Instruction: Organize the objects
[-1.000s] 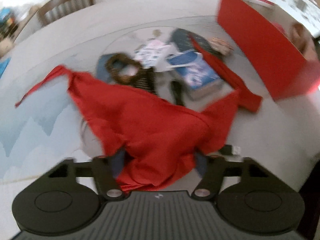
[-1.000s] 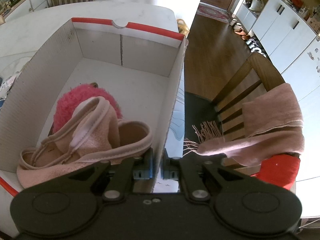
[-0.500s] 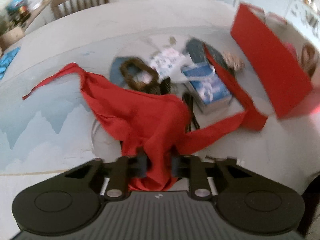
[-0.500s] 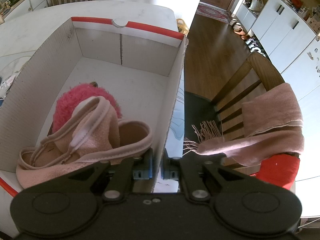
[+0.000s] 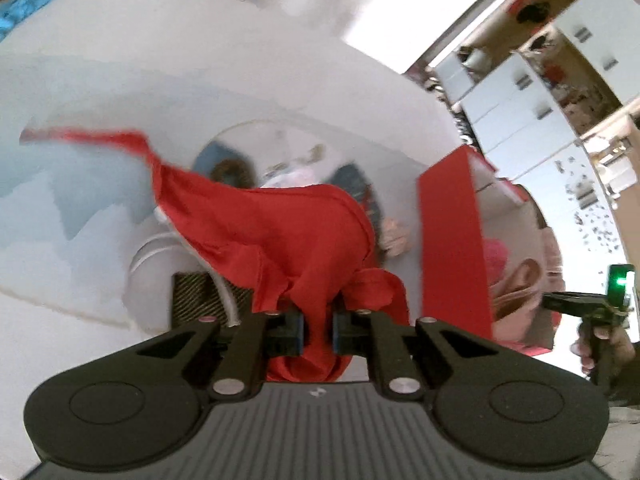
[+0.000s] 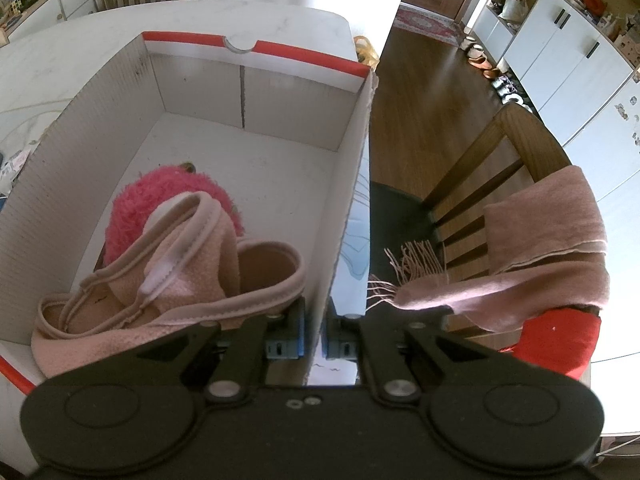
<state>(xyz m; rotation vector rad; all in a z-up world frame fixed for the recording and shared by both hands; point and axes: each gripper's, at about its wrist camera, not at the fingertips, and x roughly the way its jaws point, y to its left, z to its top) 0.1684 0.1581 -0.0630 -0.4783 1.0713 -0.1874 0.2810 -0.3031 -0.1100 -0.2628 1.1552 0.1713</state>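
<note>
My left gripper (image 5: 318,330) is shut on a red cloth (image 5: 276,240) and holds it lifted above the white table, with one long tail trailing left. The red box (image 5: 452,248) stands to its right. In the right wrist view my right gripper (image 6: 316,338) is shut on the box's right wall (image 6: 352,188), which is white inside with a red rim. Inside the box lie a pink fluffy toy (image 6: 160,196) and pale pink slippers (image 6: 192,276).
Behind the cloth, a book, papers and a dark ring-shaped item (image 5: 232,170) lie blurred on the table. A wooden chair (image 6: 484,172) with a pink scarf (image 6: 536,256) over its back stands right of the box. White cabinets (image 6: 560,48) line the far wall.
My left gripper closed on the red cloth, lifted it off the table and swung toward the red box. The right gripper has kept still on the box wall.
</note>
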